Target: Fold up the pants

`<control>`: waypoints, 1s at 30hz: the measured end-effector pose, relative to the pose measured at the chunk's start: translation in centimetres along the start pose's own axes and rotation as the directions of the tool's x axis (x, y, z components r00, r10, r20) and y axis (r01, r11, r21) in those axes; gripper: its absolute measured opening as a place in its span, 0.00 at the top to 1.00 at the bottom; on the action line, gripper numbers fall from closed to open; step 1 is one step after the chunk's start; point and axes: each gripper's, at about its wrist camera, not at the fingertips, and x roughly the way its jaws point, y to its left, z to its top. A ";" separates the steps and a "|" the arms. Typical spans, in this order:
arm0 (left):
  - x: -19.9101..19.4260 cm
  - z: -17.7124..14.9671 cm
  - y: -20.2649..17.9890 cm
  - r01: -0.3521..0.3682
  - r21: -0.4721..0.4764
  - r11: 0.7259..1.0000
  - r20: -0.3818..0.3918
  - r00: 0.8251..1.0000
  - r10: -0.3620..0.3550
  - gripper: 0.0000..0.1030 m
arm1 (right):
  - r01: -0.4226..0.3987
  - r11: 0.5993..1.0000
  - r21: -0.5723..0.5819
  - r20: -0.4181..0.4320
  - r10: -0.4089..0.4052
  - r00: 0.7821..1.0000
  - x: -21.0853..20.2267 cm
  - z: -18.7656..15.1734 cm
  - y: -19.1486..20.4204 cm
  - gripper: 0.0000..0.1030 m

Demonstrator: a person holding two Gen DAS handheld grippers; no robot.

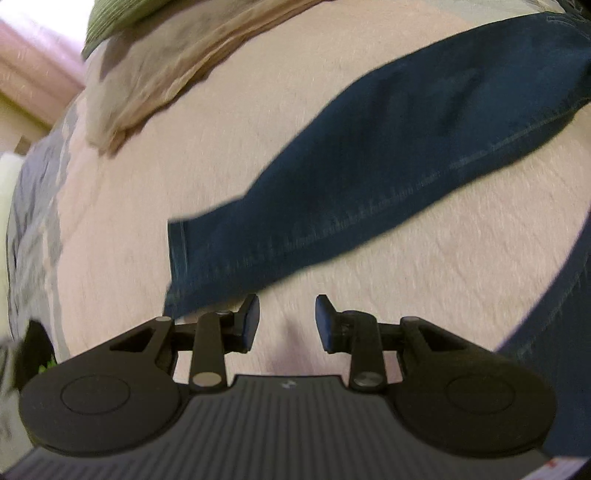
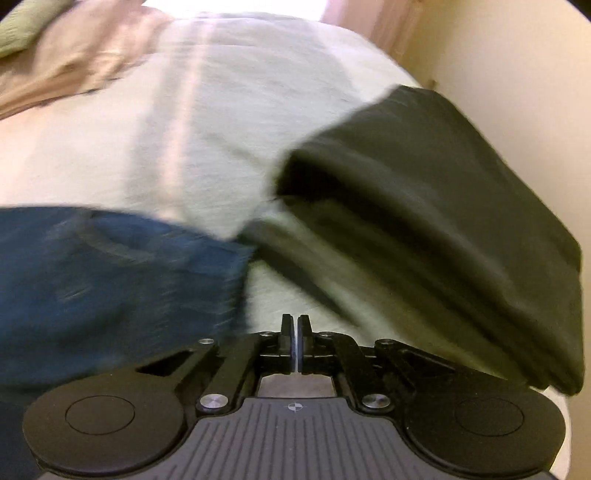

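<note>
Dark blue jeans (image 1: 369,177) lie on the pale bed cover (image 1: 258,122). One leg runs from the upper right down to its hem, which ends just ahead of my left gripper (image 1: 287,321). That gripper stands open with nothing between its fingers, its left fingertip at the hem's lower corner. A second strip of blue denim (image 1: 550,332) shows at the right edge. In the right wrist view the jeans (image 2: 110,280) fill the blurred lower left. My right gripper (image 2: 296,325) is shut, held over the bare bed cover (image 2: 184,140), with nothing seen between the pads.
A folded dark olive-black garment (image 2: 443,221) lies on the bed right of my right gripper, near the cream wall (image 2: 517,74). A crumpled beige cloth (image 1: 147,74) and a green pillow (image 1: 110,18) sit at the far side. Grey patterned bedding (image 1: 33,206) runs along the left edge.
</note>
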 end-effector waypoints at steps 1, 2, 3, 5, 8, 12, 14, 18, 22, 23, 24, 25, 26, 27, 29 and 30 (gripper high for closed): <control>-0.4 -0.9 0.0 0.005 -0.016 1.000 0.000 1.000 -0.005 0.70 | -0.012 1.000 -0.004 -0.001 0.012 1.000 -0.8 -0.6 1.0 0.86; -0.9 -1.7 0.0 0.012 -0.033 0.999 -0.002 1.000 -0.012 0.69 | -0.028 1.000 0.008 0.003 0.028 1.000 -1.7 -1.4 2.1 0.61; -1.4 -2.7 0.2 0.021 -0.047 0.999 -0.002 1.000 -0.021 0.66 | -0.053 0.998 0.019 0.007 0.053 0.999 -2.5 -2.0 3.2 0.49; -2.4 -5.0 0.7 0.023 -0.061 0.998 -0.002 1.000 -0.023 0.59 | -0.102 0.994 0.033 0.020 0.102 0.995 -4.3 -3.4 6.1 0.40; -3.3 -8.8 2.1 0.041 -0.110 0.993 -0.017 0.999 -0.043 0.57 | -0.177 0.982 0.066 -0.001 0.177 0.984 -6.7 -5.9 11.3 0.40; -4.1 -14.7 4.9 0.059 -0.187 0.981 -0.045 0.997 -0.068 0.52 | -0.240 0.968 0.071 -0.065 0.245 0.967 -9.2 -9.3 18.8 0.40; -4.7 -17.6 6.4 0.070 -0.246 0.967 -0.049 0.995 -0.084 0.51 | -0.252 0.963 0.091 -0.108 0.261 0.959 -10.2 -11.6 22.5 0.40; -5.2 -22.9 8.5 0.112 -0.328 0.938 -0.048 0.990 -0.134 0.48 | -0.262 0.958 0.116 -0.174 0.279 0.944 -12.2 -16.1 28.4 0.40; -4.5 -25.6 8.9 0.256 -0.423 0.869 -0.012 0.958 -0.288 0.48 | -0.226 0.964 0.143 -0.222 0.254 0.942 -13.5 -19.2 32.3 0.40; -4.3 -26.1 8.9 0.278 -0.436 0.856 -0.001 0.951 -0.309 0.49 | -0.208 0.967 0.147 -0.230 0.238 0.944 -13.9 -20.1 32.8 0.40; -4.1 -26.3 8.7 0.302 -0.449 0.841 0.005 0.942 -0.336 0.52 | -0.193 0.969 0.154 -0.239 0.226 0.944 -14.1 -20.6 33.1 0.40; -3.9 -26.5 8.3 0.321 -0.451 0.833 0.007 0.934 -0.356 0.59 | -0.178 0.970 0.166 -0.248 0.215 0.945 -14.3 -21.2 33.4 0.40; -3.7 -26.6 7.9 0.328 -0.450 0.830 0.002 0.931 -0.366 0.61 | -0.161 0.970 0.183 -0.255 0.204 0.945 -14.7 -21.8 33.5 0.40; -3.7 -26.6 7.5 0.330 -0.450 0.830 0.001 0.930 -0.369 0.69 | -0.145 0.969 0.200 -0.261 0.195 0.946 -14.7 -22.1 33.0 0.39; -3.9 -26.5 7.3 0.359 -0.444 0.821 0.019 0.920 -0.392 0.87 | -0.104 0.963 0.249 -0.262 0.170 0.950 -15.1 -22.9 31.8 0.39; -4.3 -26.4 7.2 0.353 -0.429 0.832 0.021 0.924 -0.381 0.88 | -0.078 0.958 0.277 -0.260 0.153 0.953 -15.3 -23.4 30.9 0.39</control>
